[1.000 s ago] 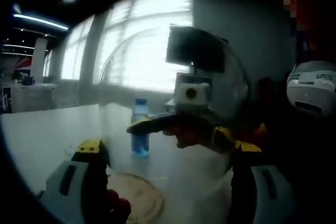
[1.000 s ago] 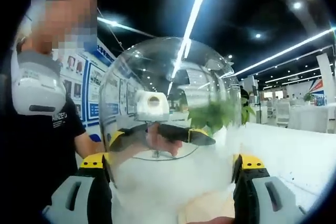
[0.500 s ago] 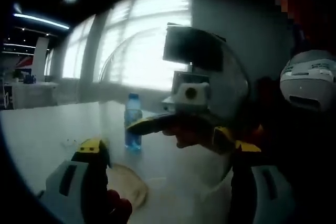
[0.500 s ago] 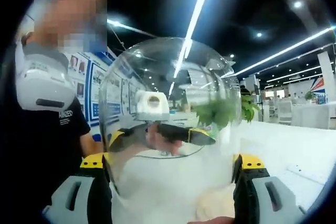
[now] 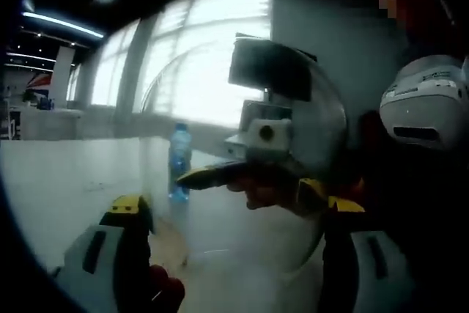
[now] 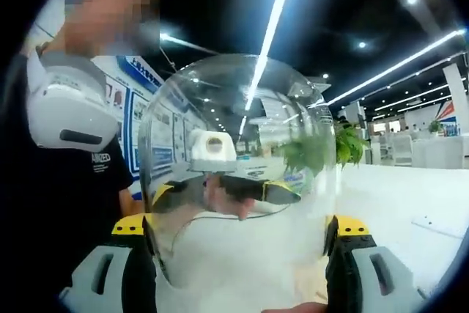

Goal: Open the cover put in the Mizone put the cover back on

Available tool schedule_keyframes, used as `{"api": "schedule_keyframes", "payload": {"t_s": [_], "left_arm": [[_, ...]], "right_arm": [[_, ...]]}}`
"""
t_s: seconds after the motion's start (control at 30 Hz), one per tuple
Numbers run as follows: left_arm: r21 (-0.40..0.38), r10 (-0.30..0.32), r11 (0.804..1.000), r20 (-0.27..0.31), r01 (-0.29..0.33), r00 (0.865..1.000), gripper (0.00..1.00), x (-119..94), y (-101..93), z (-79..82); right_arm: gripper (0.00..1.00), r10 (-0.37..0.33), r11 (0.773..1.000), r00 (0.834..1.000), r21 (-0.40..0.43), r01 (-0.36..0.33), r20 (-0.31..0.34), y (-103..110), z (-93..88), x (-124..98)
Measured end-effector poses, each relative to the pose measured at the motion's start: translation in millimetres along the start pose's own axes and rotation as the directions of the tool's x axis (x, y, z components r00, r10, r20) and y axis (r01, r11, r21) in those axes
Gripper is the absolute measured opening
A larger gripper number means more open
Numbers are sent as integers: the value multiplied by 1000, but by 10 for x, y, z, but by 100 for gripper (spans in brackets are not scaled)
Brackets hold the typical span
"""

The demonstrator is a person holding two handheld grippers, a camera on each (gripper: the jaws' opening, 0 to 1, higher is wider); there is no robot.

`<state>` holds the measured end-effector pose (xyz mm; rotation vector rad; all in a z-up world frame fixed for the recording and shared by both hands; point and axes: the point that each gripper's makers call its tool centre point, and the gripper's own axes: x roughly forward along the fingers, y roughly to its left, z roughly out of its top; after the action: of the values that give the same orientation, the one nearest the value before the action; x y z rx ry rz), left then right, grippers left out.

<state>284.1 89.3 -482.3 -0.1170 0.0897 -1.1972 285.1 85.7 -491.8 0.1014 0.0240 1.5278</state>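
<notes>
At centre of the right gripper view, the clear dome cover [image 6: 238, 181] sits between the right gripper's [image 6: 238, 284] yellow-tipped jaws, which press its sides; its rim hangs above the white table [image 6: 410, 203]. Through the glass the left gripper [image 6: 220, 185] shows. In the left gripper view, the same cover [image 5: 293, 130] stands right of centre, with the left gripper [image 5: 234, 269] at the bottom; its jaws look spread, though whether they bear on the glass I cannot tell.

Change over the last second: the round wooden base that lay at lower centre of the left gripper view has slid out of frame, and the Mizone bottle [image 5: 178, 163] has drifted left and upward in the picture. Both shifts read mainly as camera motion, i.e. hands and cover lifting and swinging away.

Judgement: the cover is off. The bottle stands upright on the table, well apart from the grippers, not yet moved.
</notes>
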Motion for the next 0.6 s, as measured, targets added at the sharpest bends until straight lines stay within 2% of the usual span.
{"api": "schedule_keyframes", "payload": {"t_s": [0.3,0.6], "left_arm": [[13,15,1000,-10,-15,1000,84,-75,-102,-58],[33,13,999,-16,-12,1000,84,-90,-125,-162]], "right_arm": [[90,16,1000,1000,-9,-16,0,139,-43,40],[90,17,999,1000,-39,-18,-20,173,-137,53]]}}
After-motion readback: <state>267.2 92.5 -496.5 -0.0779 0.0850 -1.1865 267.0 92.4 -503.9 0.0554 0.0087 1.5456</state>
